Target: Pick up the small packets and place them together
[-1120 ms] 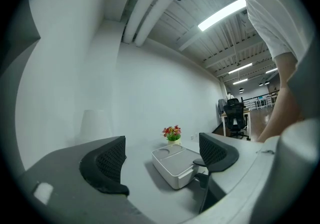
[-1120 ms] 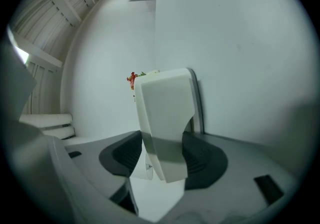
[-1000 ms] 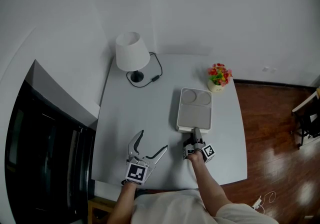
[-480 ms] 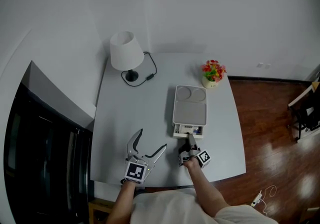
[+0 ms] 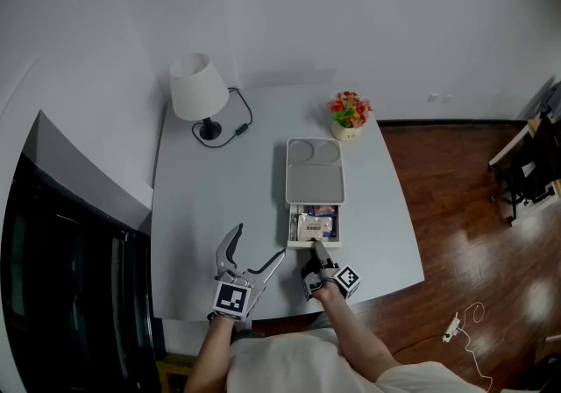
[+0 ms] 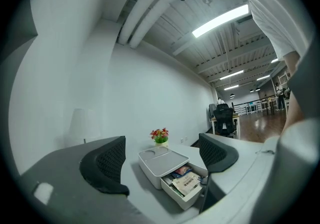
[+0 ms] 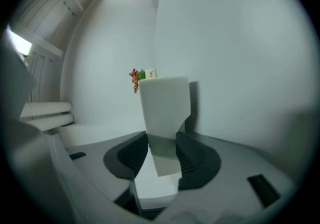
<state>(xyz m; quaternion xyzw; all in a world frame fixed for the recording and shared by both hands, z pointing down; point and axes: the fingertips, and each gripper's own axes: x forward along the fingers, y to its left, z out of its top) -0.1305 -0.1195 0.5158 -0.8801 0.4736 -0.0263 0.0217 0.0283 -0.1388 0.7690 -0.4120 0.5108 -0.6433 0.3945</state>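
A white box [image 5: 314, 174] lies flat in the middle of the table, its drawer [image 5: 313, 227] pulled out toward me. Several small packets [image 5: 312, 226] lie inside the drawer; they show too in the left gripper view [image 6: 187, 183]. My right gripper [image 5: 316, 249] is shut on the drawer's front lip, and the right gripper view has the white lip [image 7: 161, 157] pinched between both pads. My left gripper [image 5: 254, 251] hovers open to the left of the drawer with nothing between its jaws; its own view looks at the box [image 6: 159, 160].
A white lamp [image 5: 193, 88] with a black cable stands at the table's far left. A small pot of flowers [image 5: 348, 112] sits just behind the box. The table's front edge [image 5: 280, 317] runs close under both grippers. A dark cabinet [image 5: 61, 277] flanks the left side.
The right gripper has drawn back toward me with the drawer's front, sliding the drawer out and baring the packets. The left gripper has stayed open and shifted only slightly.
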